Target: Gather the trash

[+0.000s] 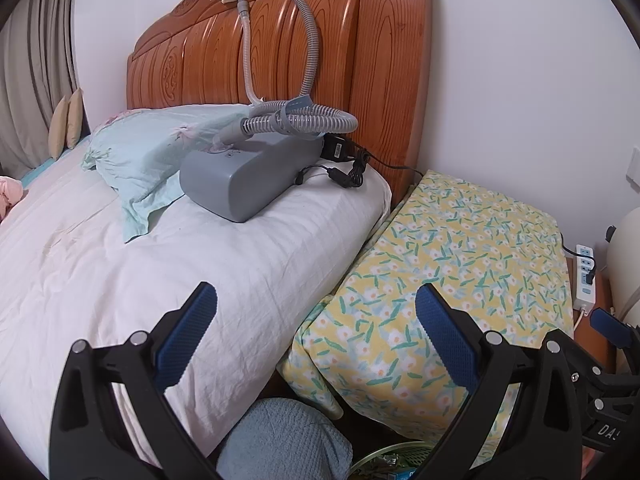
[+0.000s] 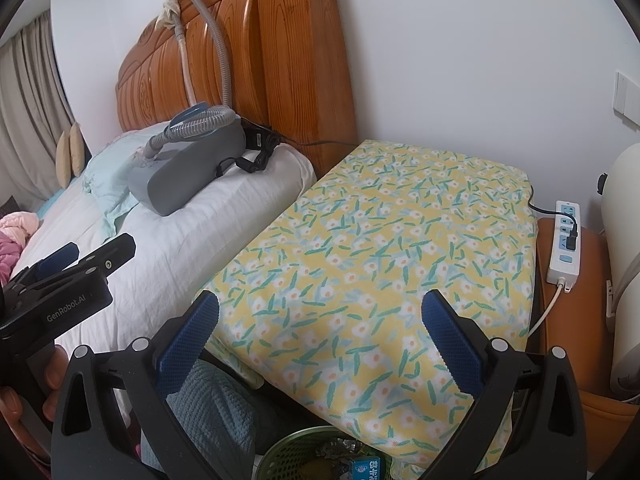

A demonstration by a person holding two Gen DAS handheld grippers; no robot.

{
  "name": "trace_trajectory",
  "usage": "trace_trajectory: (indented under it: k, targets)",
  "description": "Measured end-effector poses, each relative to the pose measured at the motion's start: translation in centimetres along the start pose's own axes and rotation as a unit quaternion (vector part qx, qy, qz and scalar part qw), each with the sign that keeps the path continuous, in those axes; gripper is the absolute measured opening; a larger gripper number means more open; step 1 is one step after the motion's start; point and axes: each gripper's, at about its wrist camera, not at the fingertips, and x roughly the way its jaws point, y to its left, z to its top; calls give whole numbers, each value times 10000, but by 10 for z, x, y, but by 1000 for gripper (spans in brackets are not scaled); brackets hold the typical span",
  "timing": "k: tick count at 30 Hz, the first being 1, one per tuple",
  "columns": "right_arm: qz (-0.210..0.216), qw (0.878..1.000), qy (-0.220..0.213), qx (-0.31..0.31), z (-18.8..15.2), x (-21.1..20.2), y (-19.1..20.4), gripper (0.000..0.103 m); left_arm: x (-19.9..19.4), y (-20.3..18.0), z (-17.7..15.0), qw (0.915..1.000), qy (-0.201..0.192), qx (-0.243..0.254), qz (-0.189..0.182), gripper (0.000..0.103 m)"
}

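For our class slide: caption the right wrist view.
Open right hand-held gripper above green trash basket, beside floral cushion.

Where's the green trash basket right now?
The green mesh plastic basket sits on the floor at the bottom centre of both views, below the yellow floral cloth cover, beside the blue-grey knitted fabric.

bedroom: carved wooden headboard [image 1: 256,52] standing against a plain white wall [image 1: 520,60]; bed [image 1: 120,248] lying under white bedding; grey-beige curtains [image 1: 28,80] hanging at far left; floral-covered surface [image 2: 380,260] sitting beside the bed; wall switch [image 2: 626,94] showing at right.
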Motion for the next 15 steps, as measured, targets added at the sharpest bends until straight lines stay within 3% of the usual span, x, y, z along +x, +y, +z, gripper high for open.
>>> trace_trajectory:
  k: [15]
  targets:
    - [8, 10000, 4, -8, -2, -1, -1, 101, 3, 2, -1, 10000, 48, -39, -24, 95]
